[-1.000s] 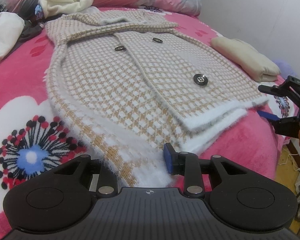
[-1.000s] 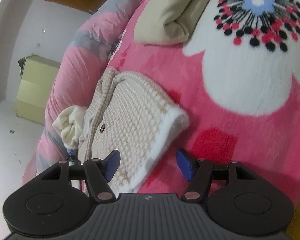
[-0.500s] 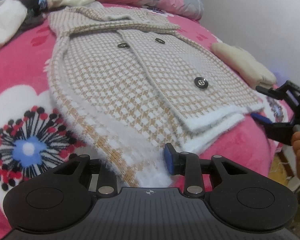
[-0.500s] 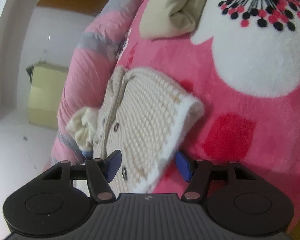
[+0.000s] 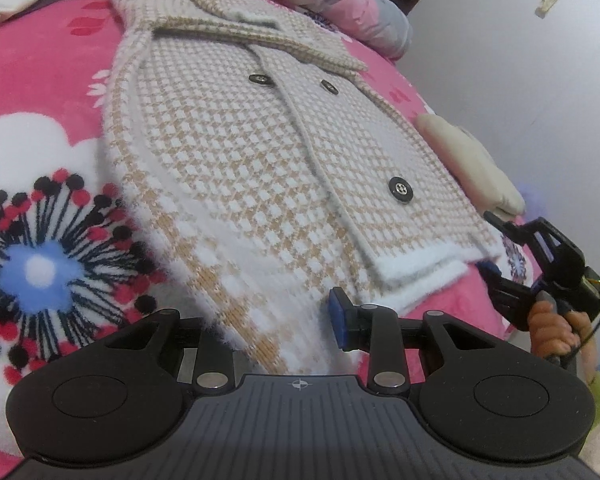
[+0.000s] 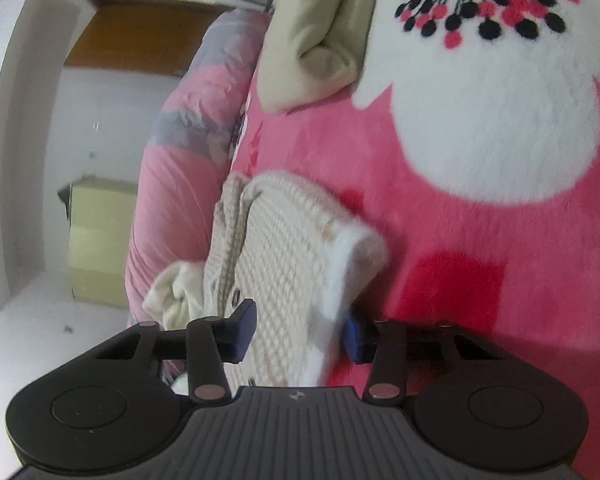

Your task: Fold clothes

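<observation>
Lying flat: checked cardigan (image 5: 260,168), buttoned side up, on the pink flowered bed blanket (image 5: 40,92).
Left tool (image 5: 272,320): clamped on the cardigan's fluffy white hem; left pad hidden under the knit.
Right tool (image 6: 296,330): jaws have just been closing, the hem's other corner between them; whether the pads press yet, cannot tell.
Nearby: folded cream garment (image 5: 468,164) just beside the cardigan.
</observation>
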{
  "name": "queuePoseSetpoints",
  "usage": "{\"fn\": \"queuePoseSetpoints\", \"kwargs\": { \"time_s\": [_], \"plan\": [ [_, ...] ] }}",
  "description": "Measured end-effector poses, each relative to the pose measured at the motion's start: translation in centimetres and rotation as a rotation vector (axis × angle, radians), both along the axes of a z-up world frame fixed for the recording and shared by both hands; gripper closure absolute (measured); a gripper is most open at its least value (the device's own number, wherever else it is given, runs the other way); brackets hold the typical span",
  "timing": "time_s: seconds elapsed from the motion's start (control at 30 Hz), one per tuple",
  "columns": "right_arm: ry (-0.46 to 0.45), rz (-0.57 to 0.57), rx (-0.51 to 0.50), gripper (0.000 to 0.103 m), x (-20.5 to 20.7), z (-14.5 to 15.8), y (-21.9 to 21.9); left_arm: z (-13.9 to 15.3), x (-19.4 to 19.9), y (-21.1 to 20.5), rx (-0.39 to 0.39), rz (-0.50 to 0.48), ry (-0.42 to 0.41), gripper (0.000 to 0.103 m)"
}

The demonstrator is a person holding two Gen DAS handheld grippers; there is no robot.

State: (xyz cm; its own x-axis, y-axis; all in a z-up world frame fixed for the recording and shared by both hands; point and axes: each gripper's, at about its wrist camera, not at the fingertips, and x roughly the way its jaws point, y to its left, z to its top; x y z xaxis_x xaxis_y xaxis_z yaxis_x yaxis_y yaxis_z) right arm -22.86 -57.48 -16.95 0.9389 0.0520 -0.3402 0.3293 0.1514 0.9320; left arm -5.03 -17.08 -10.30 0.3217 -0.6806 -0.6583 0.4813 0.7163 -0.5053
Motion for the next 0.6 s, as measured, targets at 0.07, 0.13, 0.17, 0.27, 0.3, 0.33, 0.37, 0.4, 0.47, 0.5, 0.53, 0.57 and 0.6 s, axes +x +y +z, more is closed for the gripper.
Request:
{"fn": "queuePoseSetpoints", "kwargs": {
  "time_s": [0.07, 0.13, 0.17, 0.27, 0.3, 0.33, 0.37, 0.4, 0.47, 0.5, 0.53, 0.57, 0.6],
  "plan": [
    [-0.006, -0.004, -0.002, 0.056, 0.3, -0.1, 0.1, -0.1, 0.1, 0.1, -0.011, 0.004, 0.005, 0.073],
    [-0.012, -0.007, -0.004, 0.056, 0.7, -0.2, 0.1, -0.2, 0.2, 0.2, -0.020, 0.007, 0.008, 0.073],
    [-0.016, 0.000, -0.008, 0.056, 0.8, -0.1, 0.3, -0.3, 0.2, 0.2, -0.022, 0.007, 0.010, 0.073],
    [-0.008, 0.005, -0.018, 0.067, 0.7, -0.1, 0.5, -0.3, 0.3, 0.2, -0.030, 0.008, 0.015, 0.073],
    [-0.004, 0.004, -0.022, 0.071, 0.7, -0.2, 0.5, -0.4, 0.4, 0.2, -0.032, 0.008, 0.016, 0.073],
    [0.000, 0.003, -0.025, 0.074, 0.7, -0.2, 0.5, -0.4, 0.4, 0.2, -0.035, 0.009, 0.018, 0.073],
    [0.001, 0.001, -0.020, 0.079, 0.7, -0.4, 0.5, -0.4, 0.4, 0.2, -0.037, 0.009, 0.020, 0.073],
    [-0.002, -0.001, -0.010, 0.081, 0.7, -0.6, 0.4, -0.5, 0.5, 0.2, -0.040, 0.009, 0.021, 0.073],
    [-0.007, -0.005, 0.010, 0.084, 0.7, -1.1, 0.3, -0.5, 0.5, 0.3, -0.045, 0.010, 0.025, 0.073],
    [-0.010, -0.008, 0.020, 0.084, 0.7, -1.3, 0.2, -0.5, 0.5, 0.3, -0.047, 0.008, 0.028, 0.073],
    [-0.020, -0.005, 0.024, 0.083, 0.8, -1.4, 0.2, -0.6, 0.6, 0.3, -0.049, 0.007, 0.032, 0.073],
    [-0.039, 0.000, 0.029, 0.083, 0.8, -1.4, 0.2, -0.6, 0.6, 0.3, -0.051, 0.006, 0.035, 0.073],
    [-0.060, 0.003, 0.036, 0.083, 0.8, -1.4, 0.3, -0.6, 0.6, 0.3, -0.052, 0.004, 0.039, 0.073]
  ]
}}
